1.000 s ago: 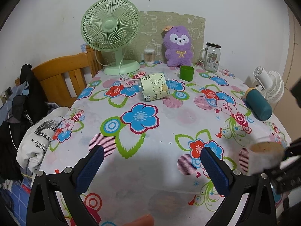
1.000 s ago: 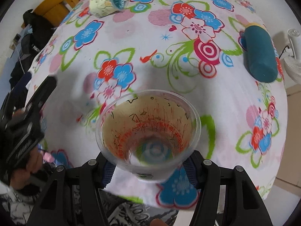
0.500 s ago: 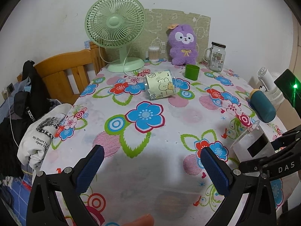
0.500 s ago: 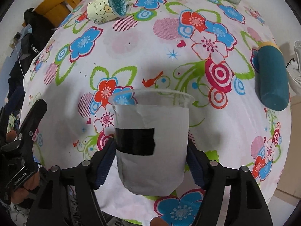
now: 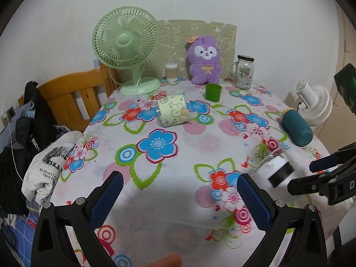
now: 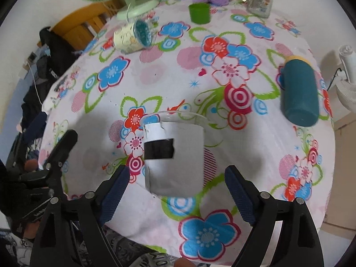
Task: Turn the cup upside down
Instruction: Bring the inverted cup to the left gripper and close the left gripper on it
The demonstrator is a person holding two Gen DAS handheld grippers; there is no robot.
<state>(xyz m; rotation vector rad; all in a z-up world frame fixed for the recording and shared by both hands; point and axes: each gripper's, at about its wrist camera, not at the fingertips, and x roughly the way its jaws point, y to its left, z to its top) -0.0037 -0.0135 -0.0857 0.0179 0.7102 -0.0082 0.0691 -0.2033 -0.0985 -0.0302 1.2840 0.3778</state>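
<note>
The paper-wrapped clear plastic cup [image 6: 175, 155] looks light and crushable; grip mid-wall gently; right gripper [image 6: 176, 189] gapes, empty.

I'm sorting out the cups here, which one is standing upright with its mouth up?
The small green cup near the purple plush. The cartoon-print cup lies on its side, and the paper-wrapped clear cup sits rim-down.
</note>
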